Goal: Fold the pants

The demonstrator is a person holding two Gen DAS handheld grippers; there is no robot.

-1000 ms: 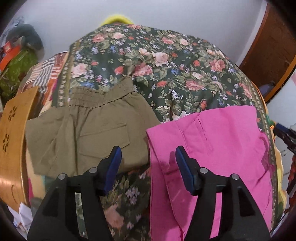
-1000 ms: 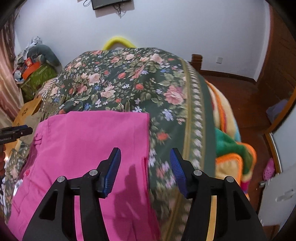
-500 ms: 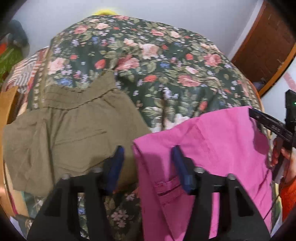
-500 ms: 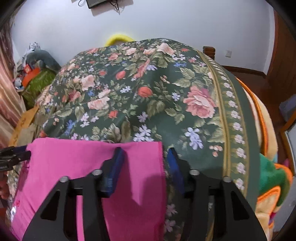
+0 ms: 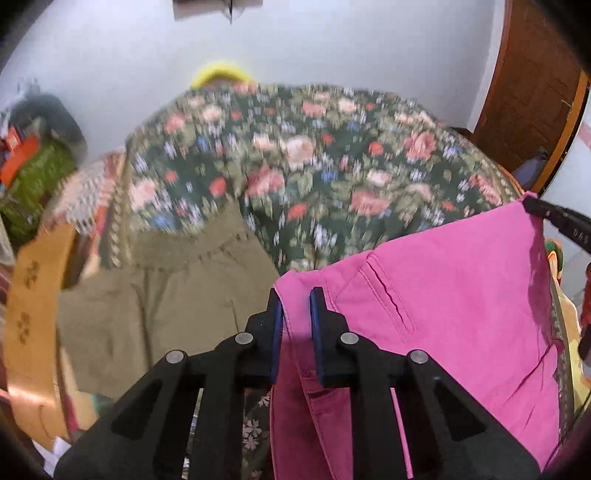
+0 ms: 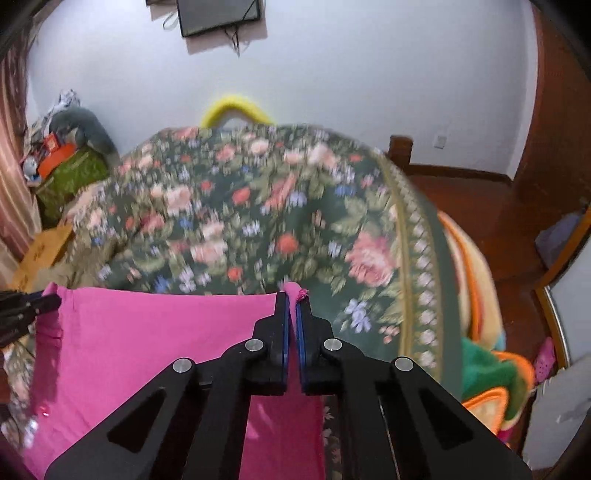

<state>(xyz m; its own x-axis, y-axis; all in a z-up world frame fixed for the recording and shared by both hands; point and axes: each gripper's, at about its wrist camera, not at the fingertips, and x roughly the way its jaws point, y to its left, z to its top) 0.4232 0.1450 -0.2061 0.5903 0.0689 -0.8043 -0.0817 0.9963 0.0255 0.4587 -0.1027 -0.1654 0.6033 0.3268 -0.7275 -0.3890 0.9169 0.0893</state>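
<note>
Pinching opposite corners of the pink pants [image 5: 450, 295], your left tool [image 5: 296, 314] and right tool [image 6: 291, 317] hold them taut above the floral bed cover [image 6: 258, 221] — olive shorts [image 5: 162, 295] lie beside them.

Bkgd: pale wall [image 6: 351, 74] w/ dark wall-mounted screen [image 6: 218, 14], cables hanging below. Bed w/ dark green floral bedspread [image 6: 258, 206]; yellow curved object [image 6: 236, 107] behind its far edge. Reddish wood floor [image 6: 469, 199] at right, wood door [image 5: 532, 85]. Cluttered pile [image 6: 62, 155] in left corner. Bedspread motion-blurred.
</note>
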